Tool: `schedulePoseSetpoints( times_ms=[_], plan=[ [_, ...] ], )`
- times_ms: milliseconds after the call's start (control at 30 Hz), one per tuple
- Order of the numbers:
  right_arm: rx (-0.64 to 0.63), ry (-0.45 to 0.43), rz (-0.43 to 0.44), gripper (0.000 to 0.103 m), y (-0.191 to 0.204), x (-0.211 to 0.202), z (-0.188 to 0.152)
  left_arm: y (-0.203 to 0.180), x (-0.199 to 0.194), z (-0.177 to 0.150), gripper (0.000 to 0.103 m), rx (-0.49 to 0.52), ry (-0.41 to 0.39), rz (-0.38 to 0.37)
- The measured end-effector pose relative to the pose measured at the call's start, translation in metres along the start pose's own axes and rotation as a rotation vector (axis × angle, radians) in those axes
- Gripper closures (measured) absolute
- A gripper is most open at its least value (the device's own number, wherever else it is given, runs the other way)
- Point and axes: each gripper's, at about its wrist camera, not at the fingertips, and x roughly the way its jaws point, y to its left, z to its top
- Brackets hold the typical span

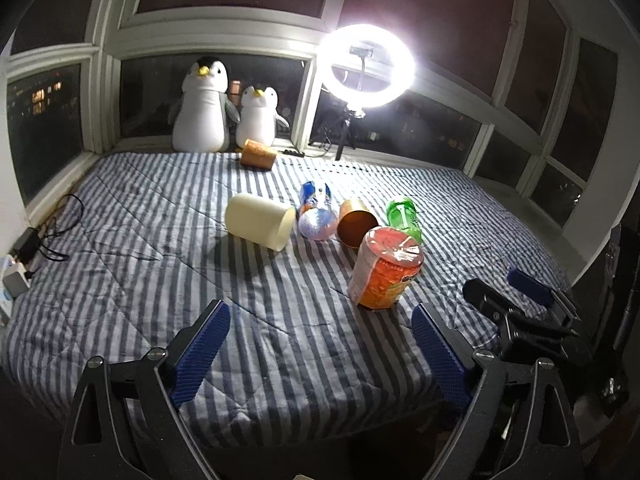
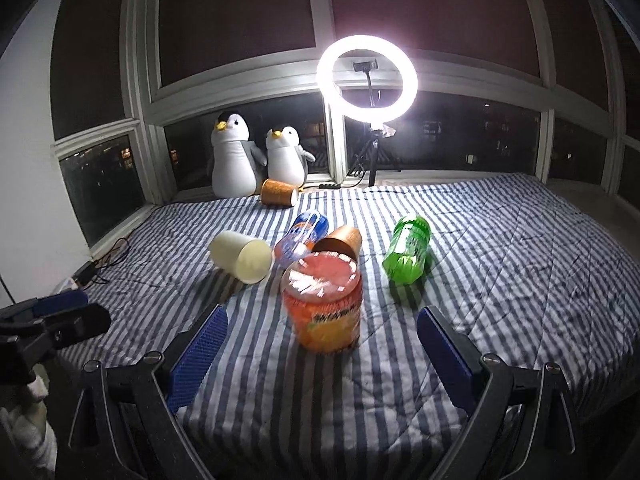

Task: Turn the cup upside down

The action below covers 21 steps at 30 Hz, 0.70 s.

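Both sets of blue-padded fingers were spread wide and empty, the right gripper (image 2: pixel 322 354) aimed at the orange cup (image 2: pixel 323 302), which stood directly ahead on the striped bed (image 2: pixel 500 280); the left gripper (image 1: pixel 320 354) hovered to that cup's left. The orange cup, sealed under a glossy film lid, looked light and thin-walled, likely slippery, and best pinched lightly across its mid-body. Behind the orange cup lay a brown cup (image 2: pixel 338 242), a cream cup (image 2: pixel 242 256), a blue bottle (image 2: pixel 302 236) and a green bottle (image 2: pixel 408 250); two plush penguins (image 2: pixel 256 156) sat farther back.

Orange cup's (image 2: pixel 323 304) label blurred (lettering unreadable)
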Motion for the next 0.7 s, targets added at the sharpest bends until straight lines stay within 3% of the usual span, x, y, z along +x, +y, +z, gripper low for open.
schedulePoseSetpoints(
  times_ms=[167,433,700],
  plan=[
    [-0.020,0.005,0.002,0.009,0.011,-0.008,-0.011,0.000,-0.006,-0.012,0.005,0.020,-0.019,0.038],
    [-0.018,-0.023,0.008,0.008,0.026,-0.022,-0.017,0.000,-0.016,-0.023,0.002,0.069,-0.082,0.165],
    [-0.039,-0.082,-0.023,0.003,0.038,-0.033,-0.018,0.013,-0.015,-0.023,0.002,0.033,-0.117,0.232]
  ],
)
